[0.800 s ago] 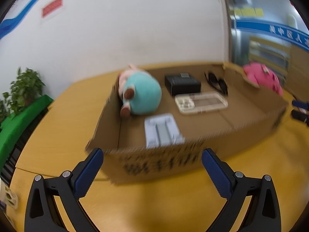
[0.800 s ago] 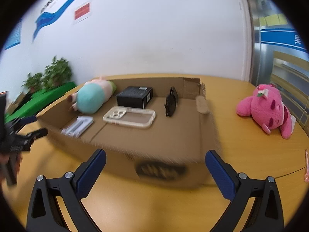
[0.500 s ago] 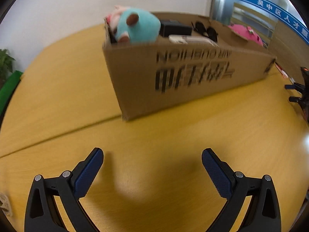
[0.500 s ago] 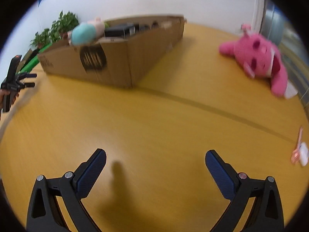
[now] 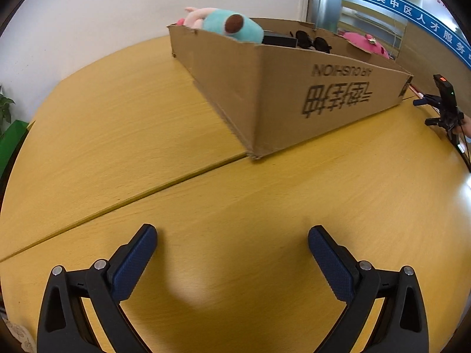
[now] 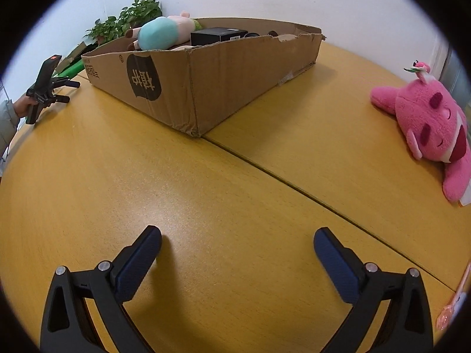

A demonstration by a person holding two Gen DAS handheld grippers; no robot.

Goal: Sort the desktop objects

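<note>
A shallow cardboard box (image 5: 323, 94) (image 6: 223, 73) stands on the yellow table (image 5: 206, 206). In it lie a teal and pink plush (image 5: 232, 28) (image 6: 160, 33), a black box (image 6: 217, 35) and sunglasses (image 5: 313, 42). A pink plush (image 6: 429, 123) lies on the table right of the box; its top shows behind the box (image 5: 365, 45). My left gripper (image 5: 232, 244) is open and empty, low over the table before the box's corner. My right gripper (image 6: 237, 247) is open and empty, low over the table.
A pink plastic item (image 6: 453, 306) lies at the table's right edge. Potted plants (image 6: 126, 20) and a green surface stand behind the box by the white wall. Each view shows the other gripper at its side (image 5: 444, 108) (image 6: 47, 88).
Both grippers have dropped from above the box down to just over the table in front of it. Their jaws stay open.
</note>
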